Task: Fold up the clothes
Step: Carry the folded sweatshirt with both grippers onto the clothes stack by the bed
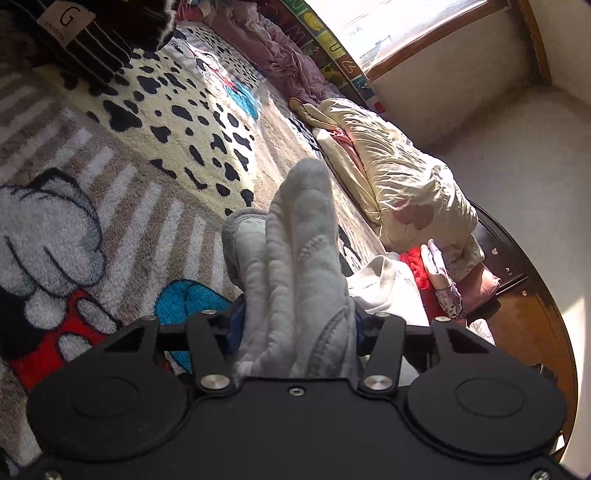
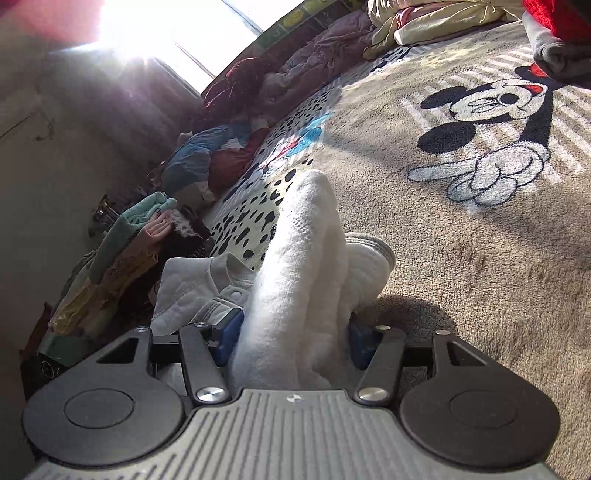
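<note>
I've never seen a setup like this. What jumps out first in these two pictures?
Front and centre in both views, a bunched pale grey quilted garment is pinched between blue-padded fingers: the left gripper and the right gripper each clamp a fold. Beneath lies a fluffy cartoon-mouse blanket with black spots. A bright window glares at the top, above crumpled bedding.

Hard daylight from the window, strong fisheye bend in both views.

Sun pours through the window (image 2: 147, 33) and blows out to a white flare in the right wrist view, washing the wall (image 2: 55, 166) beside it in haze. In the left wrist view the window (image 1: 406, 26) is overexposed too. The white garment (image 2: 295, 277) glares where the sun hits it and drops a dark shadow on the blanket (image 2: 480, 277). Edges curve hard, and the close cloth looks soft.
</note>
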Motion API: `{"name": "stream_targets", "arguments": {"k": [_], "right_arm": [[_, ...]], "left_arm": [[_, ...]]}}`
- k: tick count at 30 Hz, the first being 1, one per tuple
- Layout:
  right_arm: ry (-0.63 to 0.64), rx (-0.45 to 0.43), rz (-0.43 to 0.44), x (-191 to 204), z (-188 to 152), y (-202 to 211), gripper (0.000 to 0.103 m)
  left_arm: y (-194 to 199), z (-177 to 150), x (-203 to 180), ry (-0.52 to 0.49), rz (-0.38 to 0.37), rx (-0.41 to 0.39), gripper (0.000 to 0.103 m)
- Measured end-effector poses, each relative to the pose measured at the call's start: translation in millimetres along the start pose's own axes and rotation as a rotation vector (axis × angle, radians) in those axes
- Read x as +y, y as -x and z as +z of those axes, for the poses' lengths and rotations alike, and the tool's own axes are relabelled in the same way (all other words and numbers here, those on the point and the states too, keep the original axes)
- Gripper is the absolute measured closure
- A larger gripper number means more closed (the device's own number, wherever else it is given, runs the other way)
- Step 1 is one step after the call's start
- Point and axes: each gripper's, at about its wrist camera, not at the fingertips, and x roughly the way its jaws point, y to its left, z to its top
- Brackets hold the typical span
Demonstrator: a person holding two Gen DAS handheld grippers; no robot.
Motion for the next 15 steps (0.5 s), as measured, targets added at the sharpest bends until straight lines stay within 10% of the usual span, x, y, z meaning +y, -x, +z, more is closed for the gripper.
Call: {"name": "stream_targets", "arguments": {"k": [15], "right_arm": [[-0.145,-0.182,-0.091,-50,3,158,0.046]], "left_arm": [[-52,-58,-141,-0.025,-0.163,0.166,0.052]]}}
